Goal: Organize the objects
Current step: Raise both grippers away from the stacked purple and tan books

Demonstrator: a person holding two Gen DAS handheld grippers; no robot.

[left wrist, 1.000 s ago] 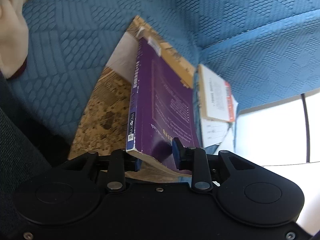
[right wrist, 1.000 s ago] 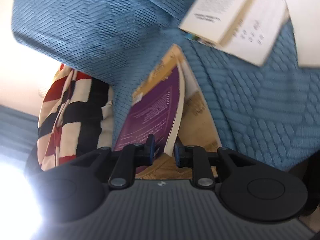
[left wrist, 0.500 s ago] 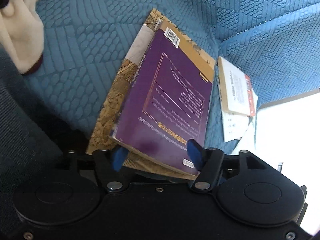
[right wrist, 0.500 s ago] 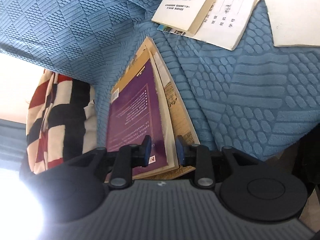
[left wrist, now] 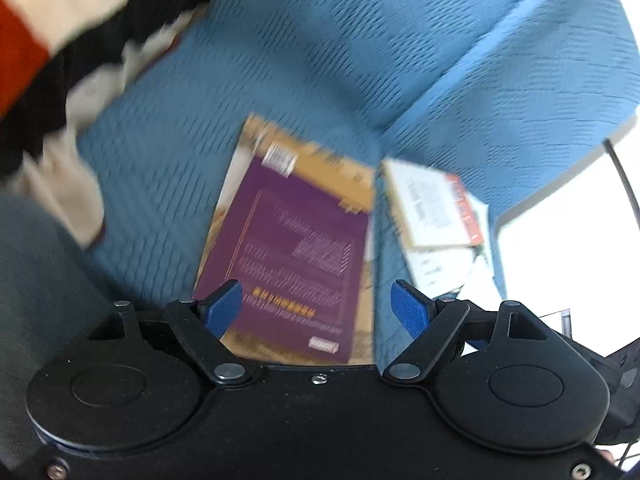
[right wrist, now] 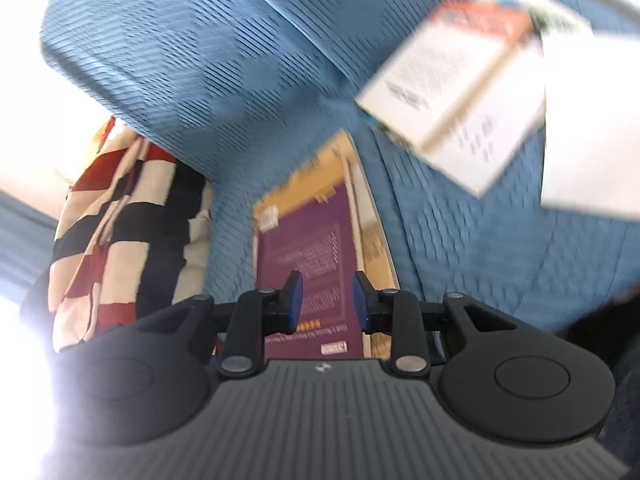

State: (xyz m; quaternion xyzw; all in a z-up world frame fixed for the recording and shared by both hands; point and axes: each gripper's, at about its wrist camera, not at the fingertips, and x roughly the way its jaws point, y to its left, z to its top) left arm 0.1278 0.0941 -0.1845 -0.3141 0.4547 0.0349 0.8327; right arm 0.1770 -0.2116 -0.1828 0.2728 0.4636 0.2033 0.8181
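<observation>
Blue quilted sofa carries a purple book, lying flat on a larger tan book. Left gripper: jaws spread wide, nothing between them, above the purple book's near end. Right gripper: jaws parted by a narrow gap, holding nothing, over the same cover. White books lie apart. Striped cloth sits beside the stack. Both views blurred.

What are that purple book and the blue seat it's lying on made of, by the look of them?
Purple book: probably a paperback, with a thin, smooth, printed card cover; blur hides any gloss. Blue seat: looks like soft, matte woven or quilted fabric, with a raised texture and a padded fold where the cushions meet.
</observation>
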